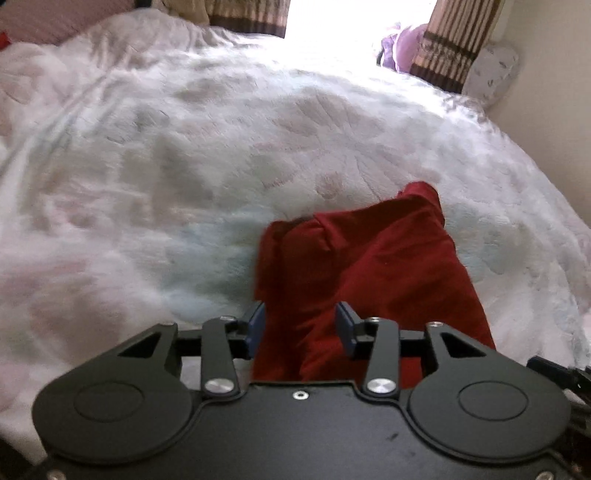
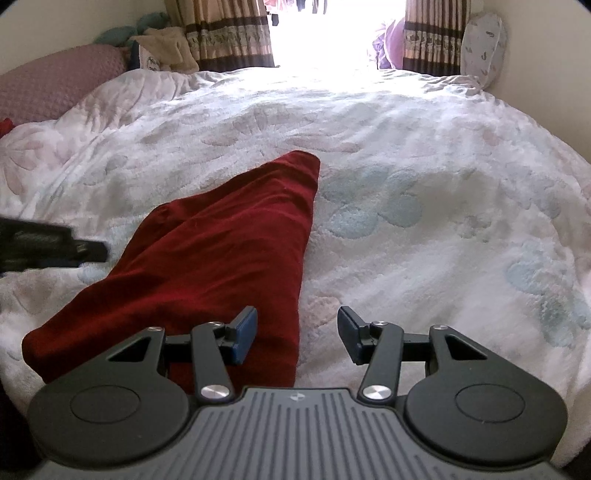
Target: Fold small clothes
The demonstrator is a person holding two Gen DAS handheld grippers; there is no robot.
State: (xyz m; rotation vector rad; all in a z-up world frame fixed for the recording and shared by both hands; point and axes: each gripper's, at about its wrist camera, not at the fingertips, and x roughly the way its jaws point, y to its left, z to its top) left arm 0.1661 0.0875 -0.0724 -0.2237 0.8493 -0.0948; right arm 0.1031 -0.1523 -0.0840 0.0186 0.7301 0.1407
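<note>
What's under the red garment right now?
The red garment lies directly on the white floral blanket, which shows all around it. Whatever sits beneath its folds is covered; nothing pokes out.

A dark red garment [image 2: 207, 258] of soft, matt knit cloth lies on a bed covered by a white blanket [image 2: 424, 155], fluffy and plush, with a raised pastel flower pattern. The left tool [image 1: 300, 325] is matt black plastic with shiny round metal screws and dull blue rubbery pads [image 1: 256, 328]. The right tool [image 2: 297, 334] looks the same, behind a ribbed grey plastic housing. Woven, striped cloth curtains [image 2: 229, 33] hang beyond.
</note>
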